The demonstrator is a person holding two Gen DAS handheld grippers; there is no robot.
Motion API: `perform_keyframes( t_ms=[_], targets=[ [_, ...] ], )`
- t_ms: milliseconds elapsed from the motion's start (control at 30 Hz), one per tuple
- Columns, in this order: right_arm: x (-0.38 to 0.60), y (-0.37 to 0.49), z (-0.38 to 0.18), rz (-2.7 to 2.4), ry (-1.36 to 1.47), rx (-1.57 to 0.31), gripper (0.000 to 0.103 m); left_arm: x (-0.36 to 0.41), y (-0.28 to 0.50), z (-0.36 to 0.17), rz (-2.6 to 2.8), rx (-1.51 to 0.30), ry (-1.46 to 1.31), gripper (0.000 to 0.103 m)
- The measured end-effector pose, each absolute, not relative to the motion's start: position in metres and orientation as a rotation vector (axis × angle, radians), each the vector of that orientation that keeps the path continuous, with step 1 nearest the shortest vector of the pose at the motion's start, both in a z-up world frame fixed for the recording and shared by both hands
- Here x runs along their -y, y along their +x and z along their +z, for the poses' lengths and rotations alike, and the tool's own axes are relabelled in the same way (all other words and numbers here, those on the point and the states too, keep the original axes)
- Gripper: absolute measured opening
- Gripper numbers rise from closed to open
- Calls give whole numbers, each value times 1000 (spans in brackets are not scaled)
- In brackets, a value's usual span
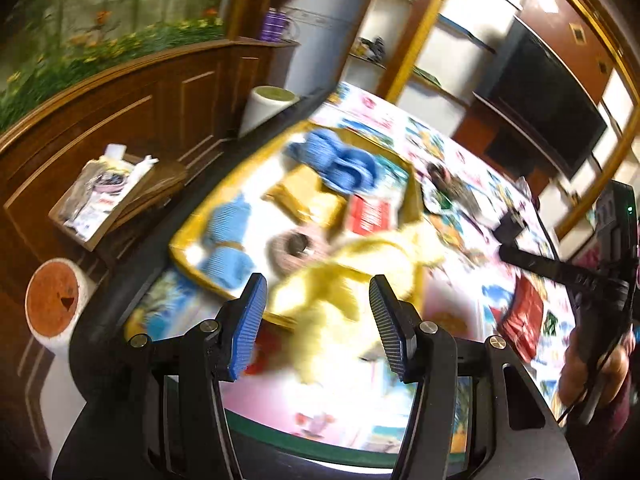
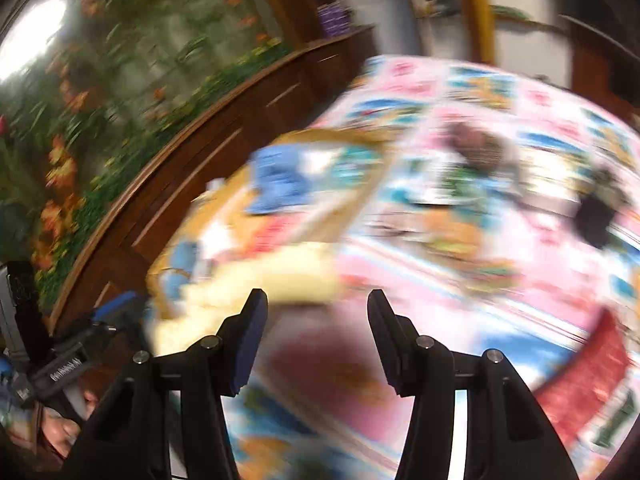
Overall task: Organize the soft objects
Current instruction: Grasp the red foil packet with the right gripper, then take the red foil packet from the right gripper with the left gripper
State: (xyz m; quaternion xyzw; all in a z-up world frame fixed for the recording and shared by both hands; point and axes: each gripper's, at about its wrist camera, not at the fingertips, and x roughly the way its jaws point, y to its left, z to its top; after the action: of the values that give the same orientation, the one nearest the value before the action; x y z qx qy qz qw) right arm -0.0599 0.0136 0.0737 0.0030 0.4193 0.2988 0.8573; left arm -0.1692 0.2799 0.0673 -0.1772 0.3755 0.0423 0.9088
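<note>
A fluffy yellow soft object [image 1: 352, 280] lies blurred across the near rim of a yellow-rimmed tray [image 1: 182, 254], just ahead of and between the fingers of my left gripper [image 1: 318, 320], which is open. The tray holds blue knitted pieces [image 1: 336, 160], a light-blue cloth [image 1: 228, 236], a tan cloth [image 1: 308, 196] and a pinkish ring [image 1: 290, 250]. My right gripper [image 2: 316, 328] is open and empty above the table; the yellow object [image 2: 260, 280] lies ahead to its left. Both views are motion-blurred.
A colourful patterned cloth [image 1: 460, 168] covers the table. A red cloth [image 1: 524, 320] and dark items [image 1: 444, 178] lie on its right part. A wooden cabinet [image 1: 120, 120], a cluttered side stand [image 1: 104, 196] and white rolls [image 1: 56, 304] stand to the left.
</note>
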Motion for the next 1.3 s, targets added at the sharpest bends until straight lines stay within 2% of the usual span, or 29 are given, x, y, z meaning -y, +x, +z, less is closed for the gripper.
perform_keyframes(
  t_ms=[133, 400, 633, 833, 1300],
  targets=[
    [76, -54, 81, 451, 66, -838, 57, -246, -158, 64, 34, -822, -317, 53],
    [206, -50, 66, 224, 233, -842, 58, -164, -135, 58, -164, -925, -250, 53],
    [239, -50, 35, 201, 269, -882, 58, -117, -119, 51, -260, -996, -205, 53],
    [244, -44, 19, 214, 269, -845, 58, -91, -98, 47, -284, -1014, -153, 53],
    [268, -43, 14, 229, 378, -851, 58, 41, -14, 23, -507, -1013, 81, 53]
  ],
)
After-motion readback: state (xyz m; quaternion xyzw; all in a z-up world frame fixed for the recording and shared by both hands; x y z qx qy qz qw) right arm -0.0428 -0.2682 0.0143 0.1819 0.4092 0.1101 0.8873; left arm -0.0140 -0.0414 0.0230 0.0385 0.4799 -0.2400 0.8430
